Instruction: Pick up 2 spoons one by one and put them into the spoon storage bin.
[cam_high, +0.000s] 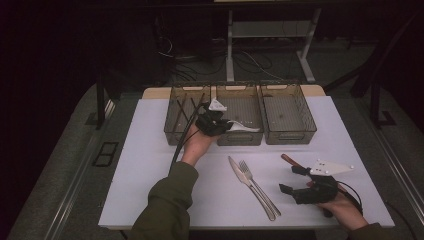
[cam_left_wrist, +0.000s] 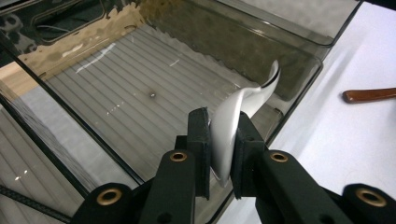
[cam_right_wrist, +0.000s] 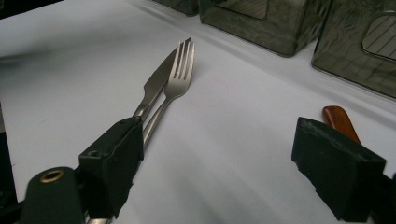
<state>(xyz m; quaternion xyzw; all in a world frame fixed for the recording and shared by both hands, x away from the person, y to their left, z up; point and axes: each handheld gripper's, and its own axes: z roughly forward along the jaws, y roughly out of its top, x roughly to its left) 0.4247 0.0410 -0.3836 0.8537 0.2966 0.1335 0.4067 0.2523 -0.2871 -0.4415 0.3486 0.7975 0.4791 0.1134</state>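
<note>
We find the left tongs (cam_left_wrist: 223, 154) clamped on a silver spoon (cam_left_wrist: 233, 126); its bowl sits between the two black pads, its handle rising and curving away to the upper right; the spoon hangs over a smoky, transparent bin (cam_left_wrist: 140, 93) with a ribbed floor; the bin stands on the white counter (cam_left_wrist: 355, 140); a brown wooden handle (cam_left_wrist: 369, 95) lies on the counter at the right, well apart from the spoon.
</note>
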